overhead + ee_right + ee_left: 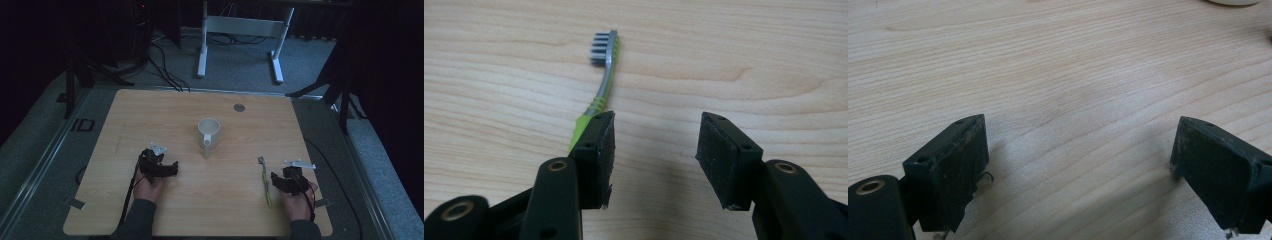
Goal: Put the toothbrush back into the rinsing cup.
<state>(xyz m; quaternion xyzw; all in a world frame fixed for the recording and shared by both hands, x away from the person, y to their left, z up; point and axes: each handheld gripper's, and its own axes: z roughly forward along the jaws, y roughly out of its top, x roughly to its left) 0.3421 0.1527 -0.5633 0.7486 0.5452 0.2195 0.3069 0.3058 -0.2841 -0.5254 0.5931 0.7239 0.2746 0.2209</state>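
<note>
Left gripper [167,169] is sitting jaws apart, empty, on a light wood-grain table [150,115]; white mug [208,132] mid-table; right gripper [276,181] is gaping just beside the green toothbrush [266,183], lying flat. Grey carpet, dim room, white desk frame [240,30] behind. No readable writing.

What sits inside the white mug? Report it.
Nothing shows inside the white mug; the high view gives a pale, dim interior. Its bottom is too dark and small to rule out anything there.
</note>
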